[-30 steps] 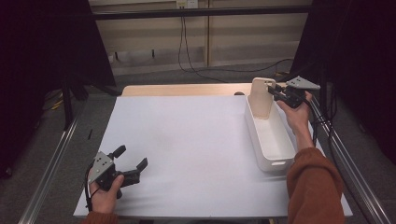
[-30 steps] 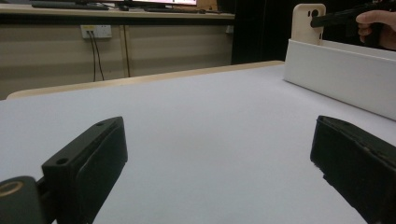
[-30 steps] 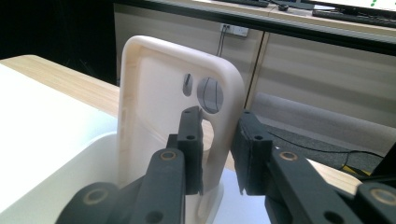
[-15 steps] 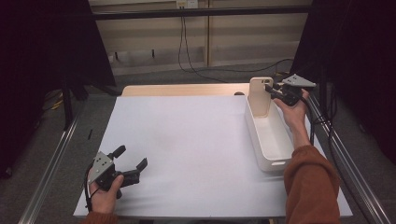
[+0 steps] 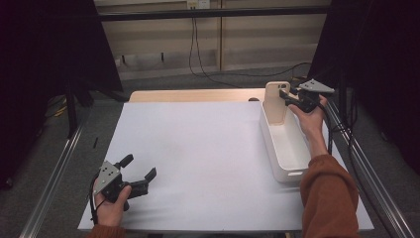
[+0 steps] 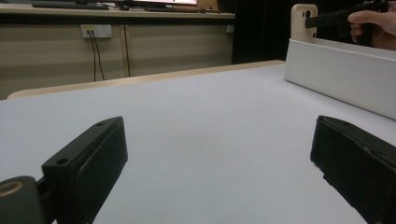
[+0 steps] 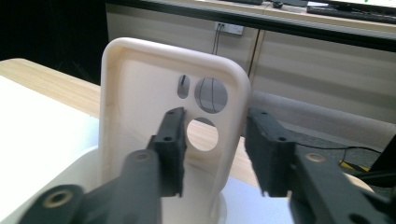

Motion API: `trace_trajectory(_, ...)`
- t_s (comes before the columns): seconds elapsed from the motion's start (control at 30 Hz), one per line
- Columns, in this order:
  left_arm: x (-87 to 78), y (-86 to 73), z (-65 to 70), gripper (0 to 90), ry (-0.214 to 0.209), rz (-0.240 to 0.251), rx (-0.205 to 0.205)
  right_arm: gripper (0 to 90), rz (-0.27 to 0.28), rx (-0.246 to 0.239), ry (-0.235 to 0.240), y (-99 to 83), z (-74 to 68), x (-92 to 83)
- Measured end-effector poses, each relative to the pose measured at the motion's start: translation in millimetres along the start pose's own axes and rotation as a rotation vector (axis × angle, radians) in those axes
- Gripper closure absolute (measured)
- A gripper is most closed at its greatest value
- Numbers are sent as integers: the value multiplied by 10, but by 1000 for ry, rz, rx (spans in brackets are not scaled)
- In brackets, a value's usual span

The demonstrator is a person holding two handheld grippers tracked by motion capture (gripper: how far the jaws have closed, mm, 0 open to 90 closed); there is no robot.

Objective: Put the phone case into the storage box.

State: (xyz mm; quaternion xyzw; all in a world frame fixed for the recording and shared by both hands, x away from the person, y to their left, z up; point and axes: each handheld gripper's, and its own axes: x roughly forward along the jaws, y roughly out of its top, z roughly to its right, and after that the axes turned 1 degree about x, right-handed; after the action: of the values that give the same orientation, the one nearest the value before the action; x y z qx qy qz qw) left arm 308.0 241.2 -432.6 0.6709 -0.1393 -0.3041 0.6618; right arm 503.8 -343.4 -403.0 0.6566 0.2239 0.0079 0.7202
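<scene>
A cream phone case [image 5: 275, 101] [image 7: 140, 107] stands upright at the far end of a white tray [image 5: 268, 141] on the table's right side. My right gripper [image 5: 286, 96] [image 7: 215, 126] straddles the case's right edge. One jaw is inside the shell and the other outside, with a gap showing, so the pads do not press. Its jaws have just been opening. My left gripper [image 5: 139, 166] [image 6: 219, 154] rests open on the white sheet at the near left, with nothing between its jaws. From the left gripper view the case [image 6: 302, 21] and tray [image 6: 336, 70] lie far to the right.
A white sheet [image 5: 198, 148] covers the table, with a strip of bare wood [image 5: 193, 95] at the far edge. Metal rails [image 5: 52, 183] run along both sides. Cables [image 5: 198, 54] hang at the back wall.
The right jaws have parted a little at the case's edge. The case stands where it was, and both hands stay put.
</scene>
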Motion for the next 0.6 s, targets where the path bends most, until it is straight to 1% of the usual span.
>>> trace_trajectory(0.03, 0, 0, 0, 40, 1, 1, -1, 519, 0, 6, -1, -1, 2, -3)
trace_trajectory(0.07, 0, 1, 0, 40, 0, 3, -1, 508, 1, 6, -8, -1, 2, -9)
trace_trajectory(0.13, 1, 2, 1, 40, 0, 0, 0, 483, 5, 10, -4, 3, 2, -22)
trace_trajectory(0.17, 3, 2, 4, 40, 0, 3, -1, 449, 4, 10, -5, 7, 0, -30)
trace_trajectory(0.23, 6, 3, 13, 39, -3, 10, -11, 409, 3, 12, -5, 19, -7, -42)
trace_trajectory(0.27, 4, 5, 11, 40, -2, 7, -7, 382, 3, 13, -3, 24, -10, -50)
trace_trajectory(0.3, 5, 5, 12, 40, -2, 9, -10, 346, 4, 25, 2, 28, -14, -57)
trace_trajectory(0.33, 4, 6, 11, 40, -1, 9, -8, 335, 3, 24, -1, 29, -15, -59)
trace_trajectory(0.43, -1, 10, 7, 39, 4, 9, -5, 259, 0, 25, 5, 33, -23, -68)
trace_trajectory(0.5, 2, 7, 2, 39, 5, 10, -13, 210, 0, 29, 6, 39, -36, -74)
trace_trajectory(0.57, -1, 7, -7, 40, 8, 10, -13, 168, 0, 36, 13, 39, -50, -78)
trace_trajectory(0.6, -2, 9, -6, 39, 9, 11, -13, 138, 0, 36, 9, 40, -60, -79)
